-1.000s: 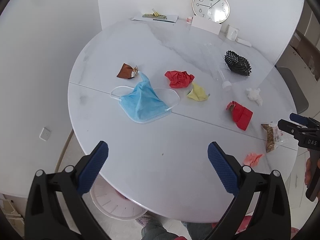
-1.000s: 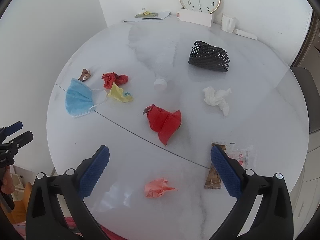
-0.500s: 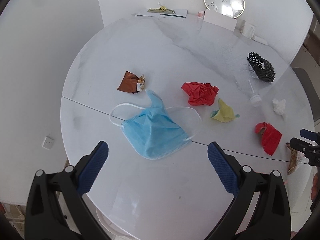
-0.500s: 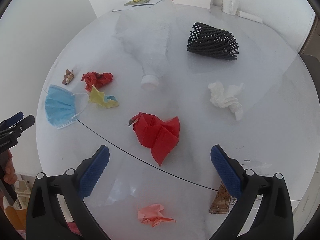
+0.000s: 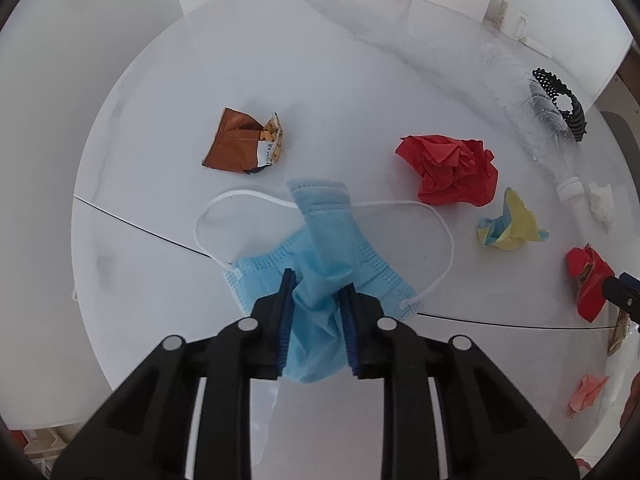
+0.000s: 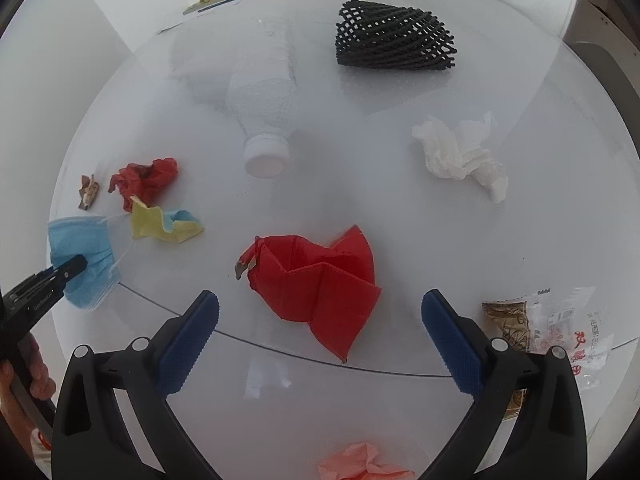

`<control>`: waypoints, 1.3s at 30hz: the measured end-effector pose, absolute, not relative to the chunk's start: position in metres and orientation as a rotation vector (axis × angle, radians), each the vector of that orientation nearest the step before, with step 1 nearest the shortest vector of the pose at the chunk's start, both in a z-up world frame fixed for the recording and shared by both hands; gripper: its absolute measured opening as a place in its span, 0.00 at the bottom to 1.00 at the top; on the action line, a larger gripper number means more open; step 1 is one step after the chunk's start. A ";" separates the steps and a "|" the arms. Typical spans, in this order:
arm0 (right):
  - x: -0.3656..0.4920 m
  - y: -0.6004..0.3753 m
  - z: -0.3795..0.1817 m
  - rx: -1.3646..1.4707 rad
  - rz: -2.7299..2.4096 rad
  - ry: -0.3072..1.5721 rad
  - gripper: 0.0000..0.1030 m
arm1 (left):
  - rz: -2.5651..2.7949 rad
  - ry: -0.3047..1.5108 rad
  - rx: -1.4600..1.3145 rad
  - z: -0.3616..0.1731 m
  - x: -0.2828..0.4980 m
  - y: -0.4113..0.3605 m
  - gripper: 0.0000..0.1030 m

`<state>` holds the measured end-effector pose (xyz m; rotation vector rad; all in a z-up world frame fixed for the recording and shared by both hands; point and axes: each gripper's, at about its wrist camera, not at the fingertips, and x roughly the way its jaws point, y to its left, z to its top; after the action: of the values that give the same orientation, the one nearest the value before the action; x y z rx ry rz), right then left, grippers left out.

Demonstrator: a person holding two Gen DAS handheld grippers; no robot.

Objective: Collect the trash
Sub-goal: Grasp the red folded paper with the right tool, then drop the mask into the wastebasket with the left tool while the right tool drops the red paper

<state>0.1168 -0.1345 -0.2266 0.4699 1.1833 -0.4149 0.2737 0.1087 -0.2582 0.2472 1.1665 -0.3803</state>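
Observation:
A blue face mask [image 5: 320, 216] lies near the left front of the round white table [image 5: 340, 60]. My left gripper [image 5: 317, 282] is closing on it, its blue pads pinching a bunched fold of the fabric. From the right wrist view the same gripper [image 6: 76, 264] bites the mask [image 6: 86, 240] at the far left. My right gripper [image 6: 320, 300] hangs open just above a folded red paper [image 6: 316, 276], with nothing between its fingers.
Scattered trash: brown wrapper [image 5: 240, 144], crumpled red paper [image 5: 452, 168], yellow paper [image 5: 512, 228], clear bottle [image 6: 264, 96], black mesh sleeve [image 6: 392, 36], white tissue [image 6: 460, 152], snack wrapper [image 6: 552, 328], pink paper [image 6: 360, 464]. Papers and a clock stand at the back.
My left gripper came down onto the blue mask and went from wide open to closed on it. My right gripper sank toward the folded red paper and stays open.

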 end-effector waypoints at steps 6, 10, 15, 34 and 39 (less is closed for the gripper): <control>0.131 -0.133 -0.245 0.477 -0.503 1.215 0.98 | -0.416 1.147 0.225 -0.250 0.266 0.114 0.15; 0.134 -0.135 -0.253 0.471 -0.511 1.216 0.92 | -0.434 1.135 0.210 -0.243 0.259 0.118 0.14; 0.130 -0.137 -0.255 0.478 -0.465 1.218 0.70 | -0.442 1.123 0.180 -0.234 0.255 0.124 0.14; 0.117 -0.028 -0.168 0.212 -0.063 1.116 0.69 | -0.345 1.041 0.087 -0.164 0.157 0.194 0.14; 0.110 0.028 -0.160 0.157 0.068 1.114 0.69 | -0.286 1.059 0.079 -0.163 0.116 0.232 0.14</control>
<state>0.1101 0.0277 -0.1605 0.1568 1.1141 0.0684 0.1162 0.2319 -0.1632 0.0792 1.0586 -0.2857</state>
